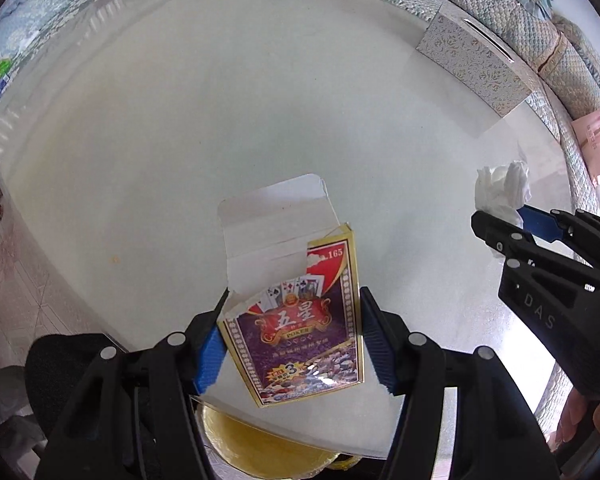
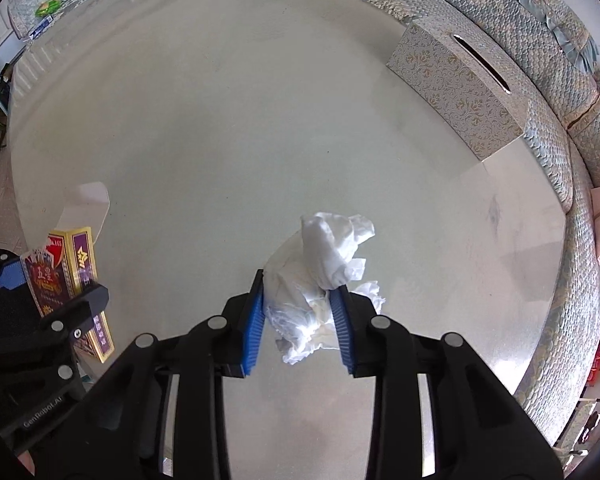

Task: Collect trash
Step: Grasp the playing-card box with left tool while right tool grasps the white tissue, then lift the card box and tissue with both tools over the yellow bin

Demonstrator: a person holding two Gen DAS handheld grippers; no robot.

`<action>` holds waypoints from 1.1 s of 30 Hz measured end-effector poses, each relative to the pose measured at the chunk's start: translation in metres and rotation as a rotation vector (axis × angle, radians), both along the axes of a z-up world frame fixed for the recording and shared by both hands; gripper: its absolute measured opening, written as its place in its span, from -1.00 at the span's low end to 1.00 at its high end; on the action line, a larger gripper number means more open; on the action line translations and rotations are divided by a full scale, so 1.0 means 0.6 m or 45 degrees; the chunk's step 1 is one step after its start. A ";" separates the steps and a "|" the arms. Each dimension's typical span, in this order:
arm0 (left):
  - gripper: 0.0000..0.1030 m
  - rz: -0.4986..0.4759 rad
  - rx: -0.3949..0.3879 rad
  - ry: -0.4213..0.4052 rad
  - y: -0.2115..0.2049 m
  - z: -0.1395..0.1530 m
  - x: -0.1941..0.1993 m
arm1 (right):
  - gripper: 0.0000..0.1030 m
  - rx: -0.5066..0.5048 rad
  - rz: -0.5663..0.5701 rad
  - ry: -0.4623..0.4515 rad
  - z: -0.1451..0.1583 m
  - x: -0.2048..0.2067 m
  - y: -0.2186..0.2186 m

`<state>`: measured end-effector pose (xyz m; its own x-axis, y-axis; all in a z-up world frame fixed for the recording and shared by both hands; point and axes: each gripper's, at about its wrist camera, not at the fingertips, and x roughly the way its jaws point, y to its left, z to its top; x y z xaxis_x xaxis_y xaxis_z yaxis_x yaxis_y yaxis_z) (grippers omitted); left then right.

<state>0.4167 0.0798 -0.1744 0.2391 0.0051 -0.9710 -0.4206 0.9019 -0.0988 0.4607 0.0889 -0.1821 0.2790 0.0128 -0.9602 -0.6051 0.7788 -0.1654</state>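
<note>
Trash: card box (image 1: 300, 332) and crumpled tissue (image 2: 324, 280), both lifted clear of the table (image 1: 220, 120).
Card box: purple and red poker carton with gold border, top flap torn open and standing up; held between blue pads (image 1: 210, 360) of left gripper (image 1: 296, 344), tilted slightly.
Left gripper: about half open, pads pressing on the box's two sides.
Tissue: white wad, pinched between blue pads (image 2: 254, 320) of right gripper (image 2: 300, 320), bulging above the fingertips.
Right gripper: narrowly open, clamped on the tissue; seen at right edge of left view (image 1: 500, 224), well apart from the box.
Table: pale glossy top, bare below both grippers.
Tissue box (image 2: 460, 92): floral-patterned, slot on top, at far right edge of table.
Sofa (image 2: 540, 40): pale blue-green quilted, curving behind table.
Yellow round object (image 1: 260, 448): under table edge, unclear.
</note>
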 end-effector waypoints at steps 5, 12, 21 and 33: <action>0.14 -0.116 0.060 -0.031 0.005 0.048 -0.015 | -0.39 -0.043 -0.031 -0.018 0.025 -0.048 -0.007; 0.13 -0.249 0.112 -0.081 0.004 0.095 -0.041 | -0.38 -0.024 -0.119 -0.064 0.080 -0.123 -0.045; 0.14 -0.426 0.076 -0.143 -0.032 0.142 -0.136 | -0.38 0.009 -0.141 -0.175 0.169 -0.246 -0.058; 0.14 -0.547 0.154 -0.198 -0.053 0.176 -0.251 | -0.38 0.033 -0.186 -0.222 0.200 -0.387 -0.086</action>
